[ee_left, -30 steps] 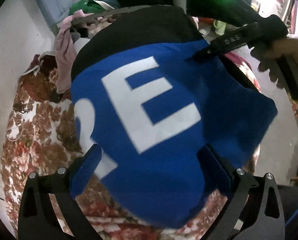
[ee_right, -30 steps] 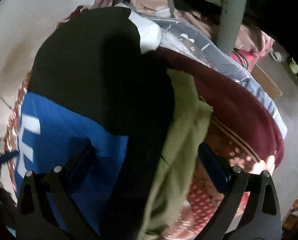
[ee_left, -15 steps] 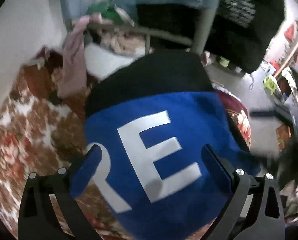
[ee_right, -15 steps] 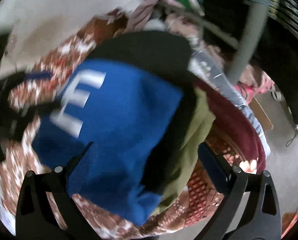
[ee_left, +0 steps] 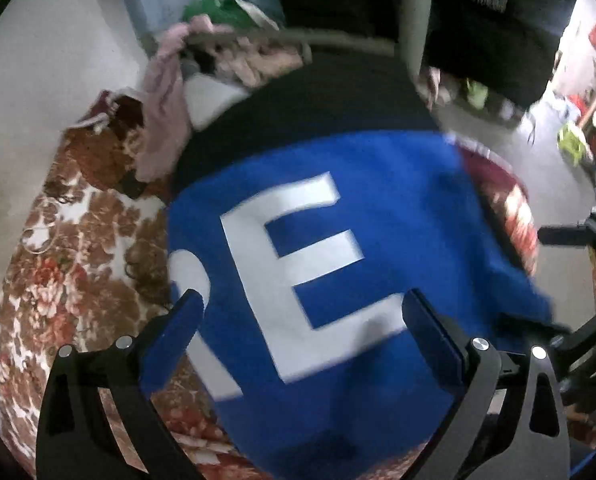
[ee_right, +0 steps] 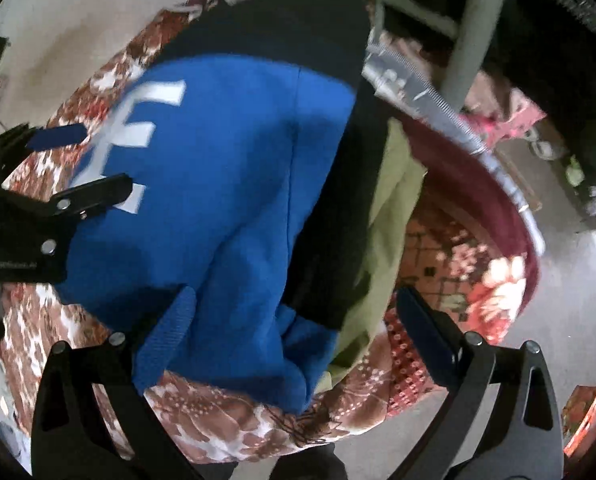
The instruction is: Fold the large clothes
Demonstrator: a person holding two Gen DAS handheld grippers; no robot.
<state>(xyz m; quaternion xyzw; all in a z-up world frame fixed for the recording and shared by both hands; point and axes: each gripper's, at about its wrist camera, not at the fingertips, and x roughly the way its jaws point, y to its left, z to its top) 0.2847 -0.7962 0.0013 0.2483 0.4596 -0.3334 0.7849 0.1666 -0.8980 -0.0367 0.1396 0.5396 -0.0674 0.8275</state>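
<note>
We see a soft, fleecy blue sweatshirt (ee_left: pixel 378 208) with large white block letters, an "E" clearest among them, lying in a folded bundle on a bed covered by a brown, red and white floral blanket (ee_left: pixel 70 264). A black fabric band (ee_left: pixel 318 104) runs across the sweatshirt's far end.

From the left wrist view, our left gripper (ee_left: pixel 302 320) hovers over the near half of the sweatshirt with its two blue-padded fingers spread wide, holding nothing. At the far left edge of the bed a limp pink garment (ee_left: pixel 166 116) hangs from a heap of crumpled clothes. A pale round pole (ee_left: pixel 414 12) stands upright behind the bundle.

From the right wrist view, our right gripper (ee_right: pixel 294 320) is likewise spread wide and empty above the sweatshirt's near corner, where the blue cloth bunches into thick rolled folds. The left gripper shows here at the left side, its black fingers over the white lettering. Just right of the sweatshirt an olive-green cloth (ee_right: pixel 394 200) lies in a long strip against its black side. Further right, a maroon quilt (ee_right: pixel 486 184) with a grey striped border curves along the right edge of the bed.
</note>
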